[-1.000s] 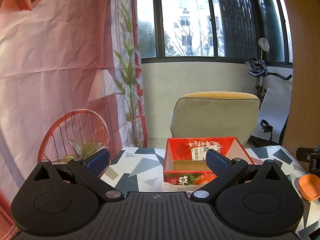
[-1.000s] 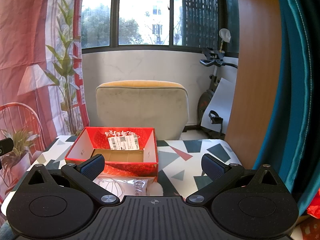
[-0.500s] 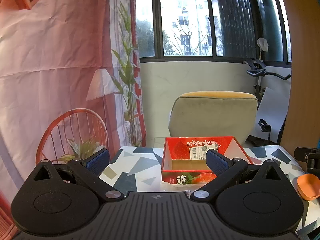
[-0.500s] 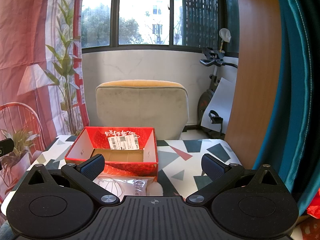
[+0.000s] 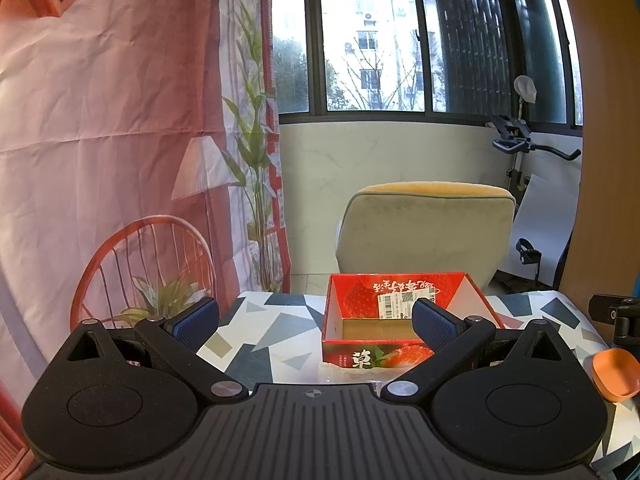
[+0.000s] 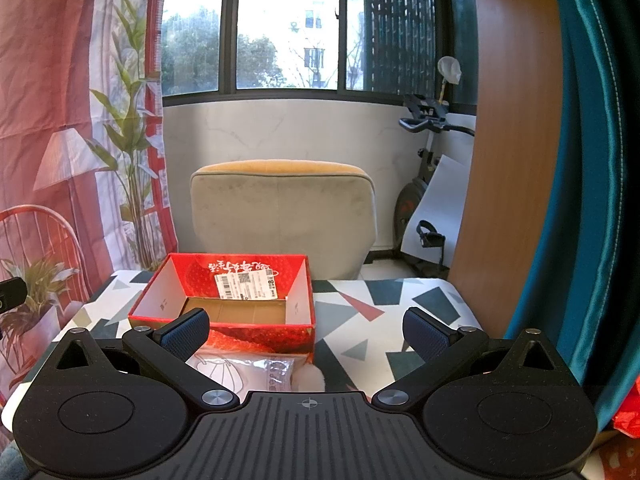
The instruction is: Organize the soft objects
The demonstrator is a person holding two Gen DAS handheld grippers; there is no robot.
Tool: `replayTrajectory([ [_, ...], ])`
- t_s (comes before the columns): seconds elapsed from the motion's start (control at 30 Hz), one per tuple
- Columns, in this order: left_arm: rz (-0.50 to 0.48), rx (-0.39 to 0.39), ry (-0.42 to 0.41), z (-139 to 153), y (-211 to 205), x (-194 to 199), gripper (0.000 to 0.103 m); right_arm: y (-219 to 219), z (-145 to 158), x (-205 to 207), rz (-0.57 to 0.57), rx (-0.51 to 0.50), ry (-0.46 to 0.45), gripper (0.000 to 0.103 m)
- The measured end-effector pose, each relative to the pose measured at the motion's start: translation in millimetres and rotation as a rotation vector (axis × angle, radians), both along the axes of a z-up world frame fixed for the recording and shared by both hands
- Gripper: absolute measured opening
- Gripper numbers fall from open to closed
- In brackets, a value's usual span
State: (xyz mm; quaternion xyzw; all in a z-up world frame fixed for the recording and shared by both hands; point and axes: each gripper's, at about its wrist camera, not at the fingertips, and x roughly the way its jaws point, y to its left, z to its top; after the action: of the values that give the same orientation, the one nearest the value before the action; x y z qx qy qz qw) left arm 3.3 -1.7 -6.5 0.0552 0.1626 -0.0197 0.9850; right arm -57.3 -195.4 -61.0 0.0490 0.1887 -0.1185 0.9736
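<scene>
An open red cardboard box [image 5: 348, 352] [image 6: 256, 334] with strawberry print and a white label stands on the patterned tablecloth [image 5: 272, 332] [image 6: 360, 320]. Only bare cardboard shows inside it. A clear plastic packet [image 6: 244, 372] lies just in front of the box, with a pale fuzzy item [image 6: 310, 378] beside it; both are partly hidden by my right gripper's body. My left gripper [image 5: 316, 320] hovers open in front of the box. My right gripper [image 6: 306, 330] is open too, nothing between its fingers.
A beige armchair [image 5: 424, 236] [image 6: 284, 216] stands behind the table. An orange bowl-like item [image 5: 614, 374] and a black clamp [image 5: 614, 312] sit at the table's right side. A teal curtain [image 6: 592, 200] and wooden panel [image 6: 508, 160] close the right. An exercise bike [image 6: 424, 200] stands beyond.
The left gripper's view has shifted slightly, with the box drifting a little left. The right gripper has not moved. Both stay open.
</scene>
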Motion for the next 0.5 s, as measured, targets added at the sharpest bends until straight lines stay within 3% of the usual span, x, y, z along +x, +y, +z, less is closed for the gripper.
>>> replayTrajectory([
  [0.5, -0.002, -0.001, 0.006, -0.4, 0.2, 0.3, 0.103, -0.6, -2.5, 1.4, 0.001, 0.001, 0.003, 0.103],
])
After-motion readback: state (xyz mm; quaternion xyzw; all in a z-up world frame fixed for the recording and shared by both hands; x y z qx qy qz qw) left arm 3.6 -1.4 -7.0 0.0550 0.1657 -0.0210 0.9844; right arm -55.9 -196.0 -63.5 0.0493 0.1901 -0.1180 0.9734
